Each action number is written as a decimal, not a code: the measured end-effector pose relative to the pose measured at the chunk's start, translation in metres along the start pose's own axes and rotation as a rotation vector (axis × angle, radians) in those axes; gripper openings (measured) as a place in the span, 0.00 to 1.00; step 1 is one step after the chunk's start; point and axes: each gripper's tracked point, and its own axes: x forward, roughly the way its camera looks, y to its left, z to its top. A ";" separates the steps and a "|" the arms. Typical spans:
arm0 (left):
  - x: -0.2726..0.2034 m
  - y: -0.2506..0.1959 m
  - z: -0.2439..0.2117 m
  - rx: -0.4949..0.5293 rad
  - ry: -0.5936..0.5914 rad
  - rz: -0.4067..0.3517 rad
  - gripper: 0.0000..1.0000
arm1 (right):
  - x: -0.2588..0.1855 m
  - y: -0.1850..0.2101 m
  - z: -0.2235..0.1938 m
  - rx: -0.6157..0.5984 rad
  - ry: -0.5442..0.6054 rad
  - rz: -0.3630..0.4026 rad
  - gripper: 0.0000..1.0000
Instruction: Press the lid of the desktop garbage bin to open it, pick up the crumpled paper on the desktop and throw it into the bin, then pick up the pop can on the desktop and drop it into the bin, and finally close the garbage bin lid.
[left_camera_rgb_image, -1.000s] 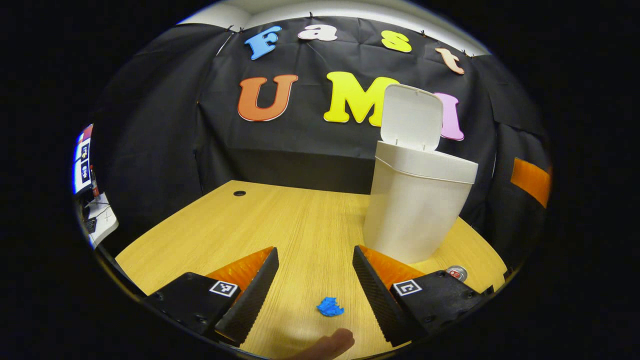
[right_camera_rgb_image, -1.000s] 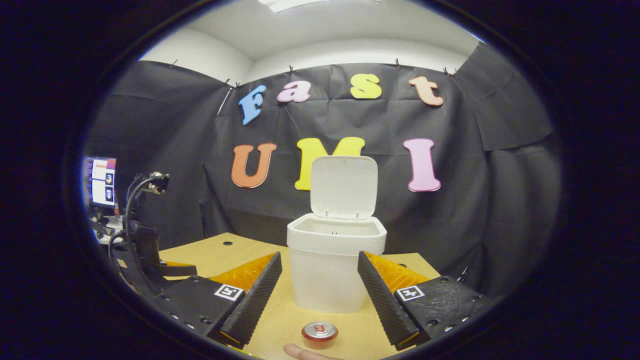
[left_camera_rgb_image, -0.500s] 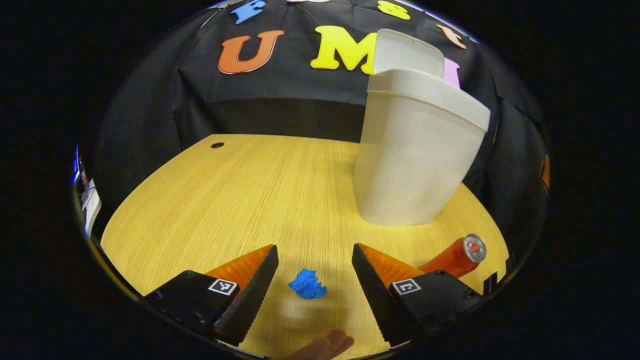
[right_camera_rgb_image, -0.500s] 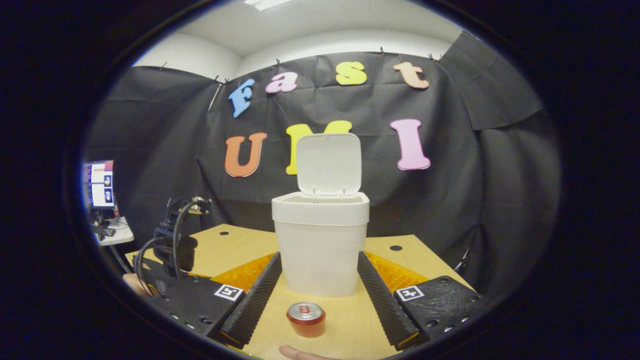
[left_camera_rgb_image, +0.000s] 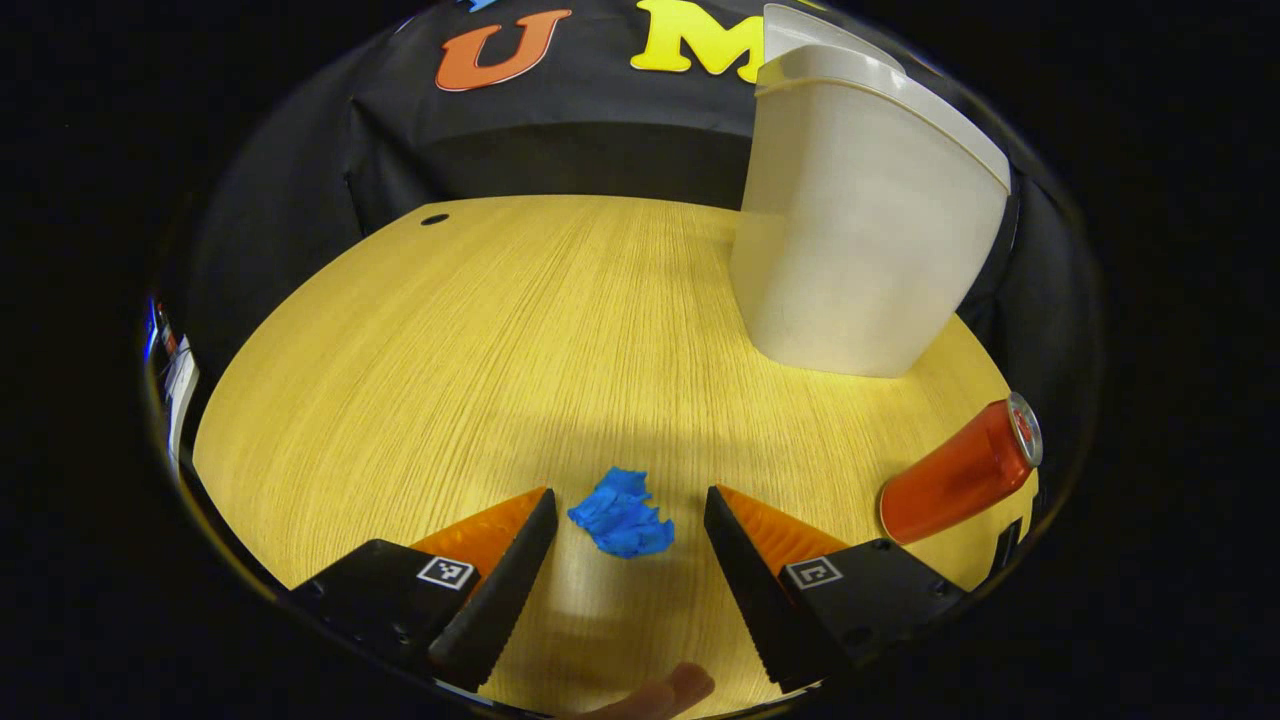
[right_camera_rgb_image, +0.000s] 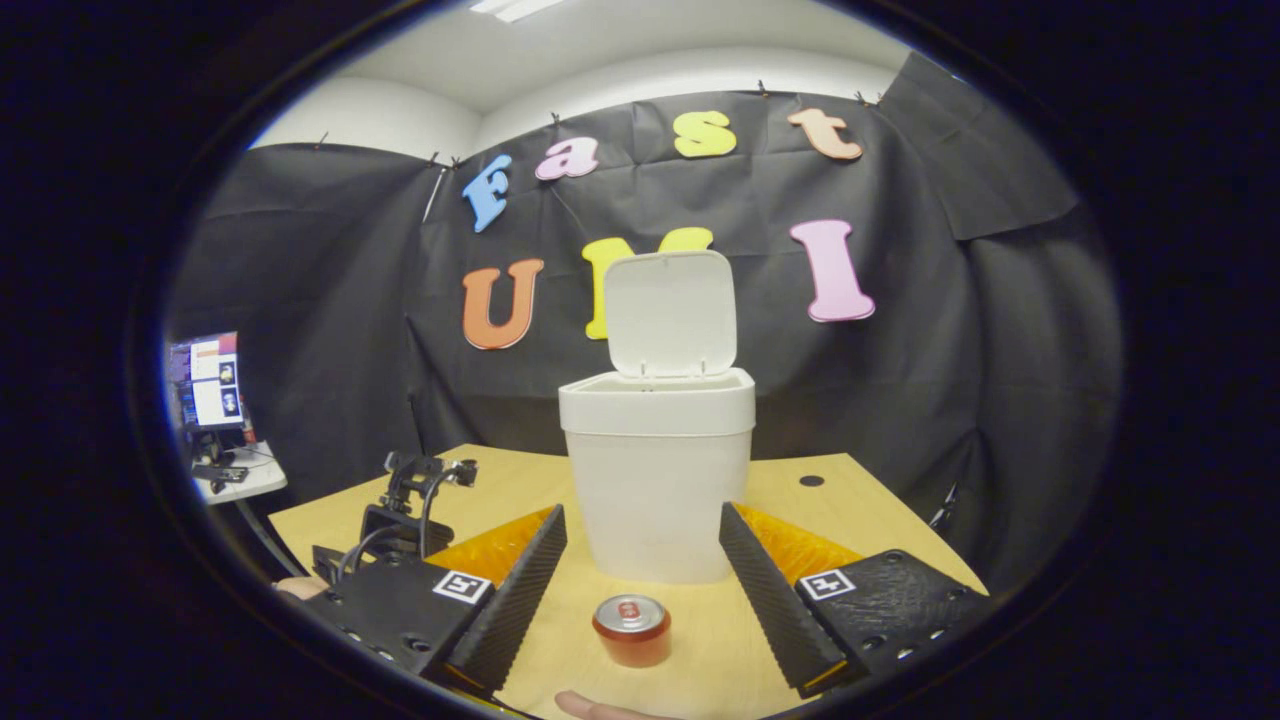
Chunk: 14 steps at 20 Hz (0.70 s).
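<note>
While the bin's lid (right_camera_rgb_image: 669, 312) stands up, both grippers gape: left gripper (left_camera_rgb_image: 630, 540) around blue crumpled paper (left_camera_rgb_image: 620, 514), right gripper (right_camera_rgb_image: 643, 560) before the pop can (right_camera_rgb_image: 631, 630).

Bare table (left_camera_rgb_image: 420, 330) lies open to the left of the bin (left_camera_rgb_image: 860, 230). On the right, the can (left_camera_rgb_image: 955, 475) stands near the bin, narrowing the passage.

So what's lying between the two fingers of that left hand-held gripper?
In the left gripper view, blue crumpled paper on the desk, untouched by the open fingers.
</note>
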 end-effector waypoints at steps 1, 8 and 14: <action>-0.001 -0.001 -0.001 0.028 0.009 0.001 0.94 | 0.000 0.000 0.000 -0.004 -0.001 -0.003 0.96; -0.015 -0.003 0.022 0.093 -0.023 -0.015 0.82 | 0.005 0.003 -0.019 -0.004 0.052 -0.018 0.96; -0.034 -0.014 0.058 0.134 -0.043 -0.028 0.51 | 0.019 0.022 -0.069 0.023 0.204 -0.048 0.96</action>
